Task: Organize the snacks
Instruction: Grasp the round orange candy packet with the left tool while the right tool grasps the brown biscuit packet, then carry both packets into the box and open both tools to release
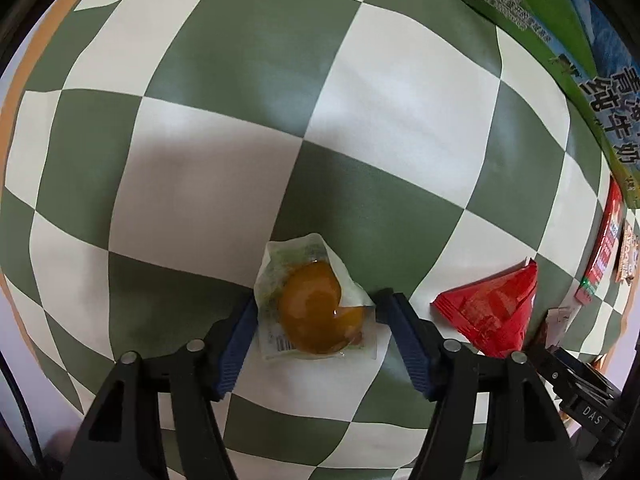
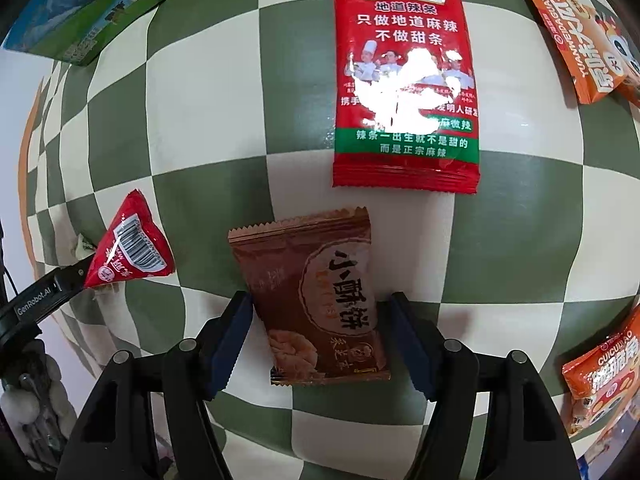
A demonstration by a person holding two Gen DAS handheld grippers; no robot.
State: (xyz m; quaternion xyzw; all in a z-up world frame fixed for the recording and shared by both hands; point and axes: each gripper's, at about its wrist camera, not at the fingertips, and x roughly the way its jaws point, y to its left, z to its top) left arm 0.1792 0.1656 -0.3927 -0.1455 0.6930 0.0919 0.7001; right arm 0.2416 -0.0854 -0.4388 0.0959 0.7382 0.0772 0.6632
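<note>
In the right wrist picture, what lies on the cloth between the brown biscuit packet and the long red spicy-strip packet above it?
Nothing lies there. In the right wrist view a bare strip of checkered cloth separates the brown biscuit packet from the long red packet.

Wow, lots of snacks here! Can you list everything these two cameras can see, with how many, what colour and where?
Egg pouch: one, clear with an orange-brown egg, between the left gripper's fingers.
Triangular packet: one, red, beside the egg pouch.
Pastry packet: one, brown, between the right gripper's fingers.
Spicy strip packet: one, red with a green band, beyond the pastry packet.
Orange packets: one at the right wrist view's top right, one at its lower right.
Milk carton: one, green and blue, at the cloth's edge.
Tablecloth: one, green and cream checks, under everything.
Left gripper: black, blue pads, around the egg pouch.
Right gripper: black, blue pads, around the pastry packet.
</note>
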